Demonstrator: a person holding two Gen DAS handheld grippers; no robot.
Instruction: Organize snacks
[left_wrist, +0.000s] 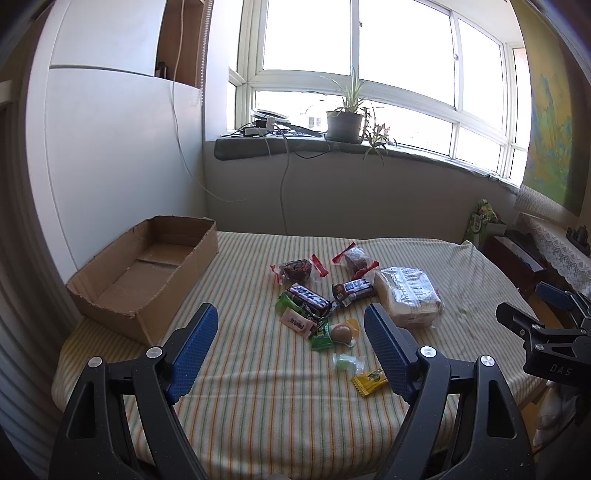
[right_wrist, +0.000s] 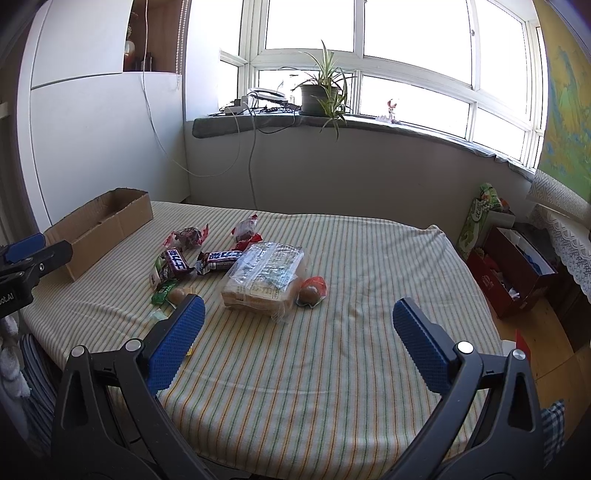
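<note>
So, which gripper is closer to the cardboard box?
Left. The left gripper hangs open just right of the cardboard box; the right gripper is open farther right, beyond the snack pile.

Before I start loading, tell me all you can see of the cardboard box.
The cardboard box is a shallow, brown, open-topped corrugated tray with flaps cut off, leaving ragged, torn rims. It looks empty: bare bottom flaps with a seam show inside. It lies flat, long side running away from the camera, on the striped cloth at the table's far left corner, near the white wall. Nothing touches it except the cloth; the snack pile sits apart to its right. Both grippers are away from it.
</note>
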